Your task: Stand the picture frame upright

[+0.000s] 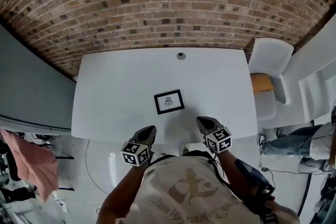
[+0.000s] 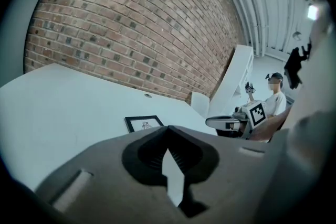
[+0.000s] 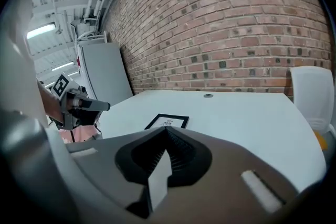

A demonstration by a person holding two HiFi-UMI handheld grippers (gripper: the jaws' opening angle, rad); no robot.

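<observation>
Left tool [image 1: 148, 132] and right tool [image 1: 206, 124] are both clenched and empty, poised over the bench's [image 1: 115, 86] near edge. The picture frame [image 1: 169, 102] lies flat near the bench's middle. To do this well, open one tool, catch a frame edge and tip it up while the other steadies it.

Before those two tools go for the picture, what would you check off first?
1. Picture frame lies flat, face up, on the white table: ok.
2. Left tool shut and empty, must open to grip: not ok.
3. Right tool shut and empty too: not ok.
4. Both tools short of the frame, near the table's front edge: ok.
5. Prop on the frame's back: cannot tell.
</observation>
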